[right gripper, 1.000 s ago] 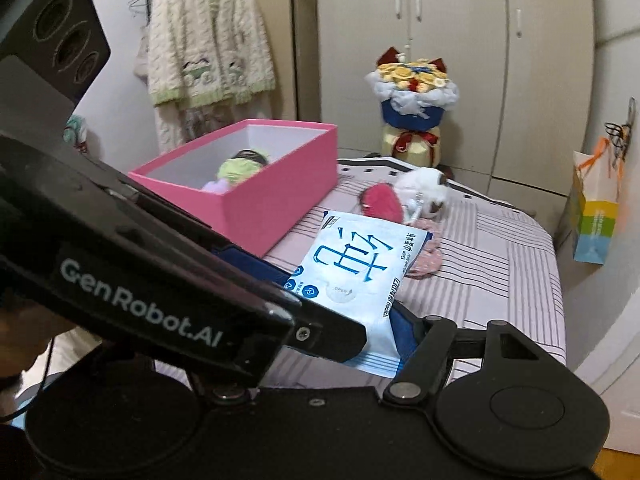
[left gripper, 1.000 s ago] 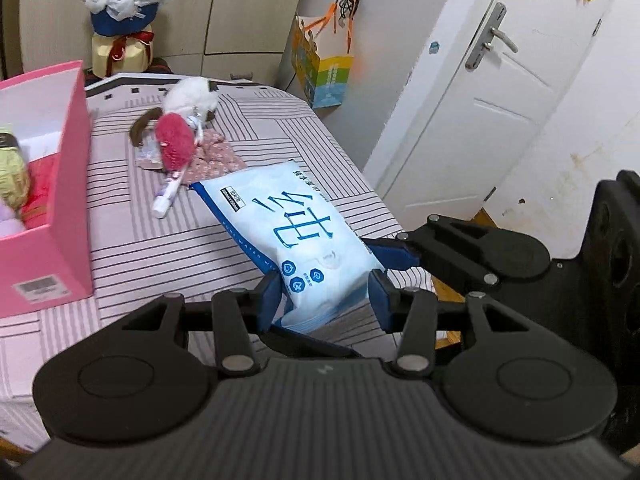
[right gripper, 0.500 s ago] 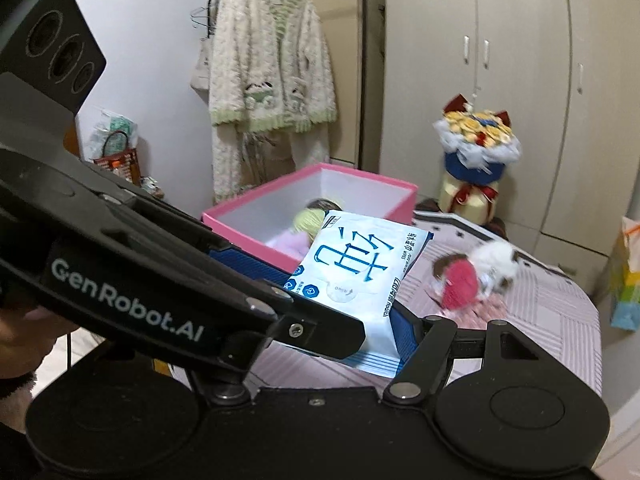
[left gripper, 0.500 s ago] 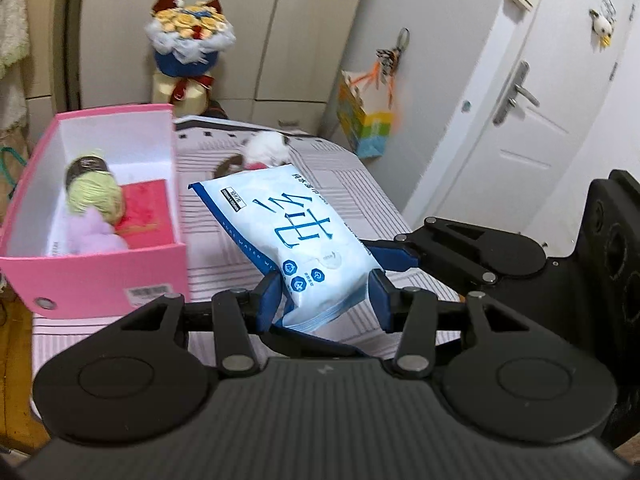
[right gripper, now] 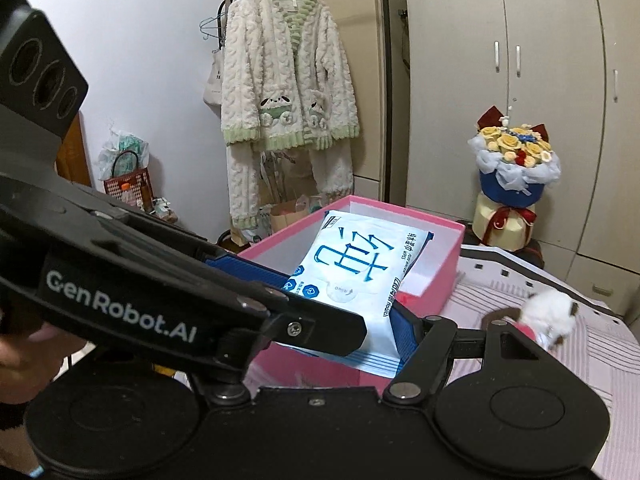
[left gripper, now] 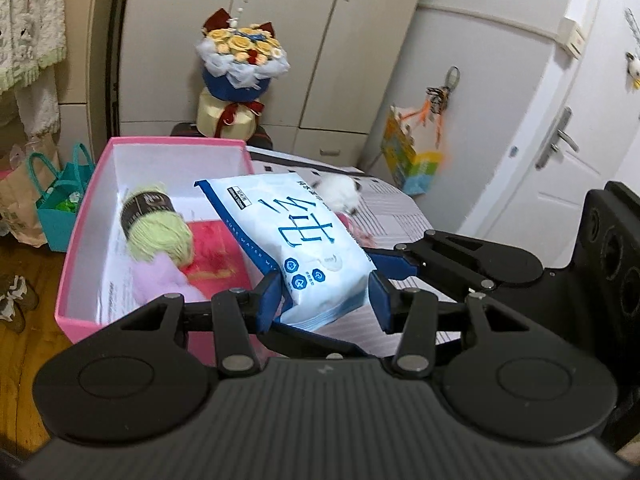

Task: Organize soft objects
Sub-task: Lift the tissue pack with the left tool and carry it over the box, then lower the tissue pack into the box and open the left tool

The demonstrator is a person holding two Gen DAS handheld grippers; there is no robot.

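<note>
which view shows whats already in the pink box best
The left wrist view: it looks down into the pink box, showing green yarn. The right wrist view shows only the box's walls; the wipes pack blocks its inside.

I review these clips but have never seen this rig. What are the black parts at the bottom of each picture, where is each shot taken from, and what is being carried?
There is no robot: a person holds a hand-held gripper in each hand, each with a camera looking along its fingers. The left hand-held gripper and the right hand-held gripper together clamp one wet wipes pack over the pink box. The box sits on a striped bed and holds a green yarn ball. A white plush toy lies on the bed.
</note>
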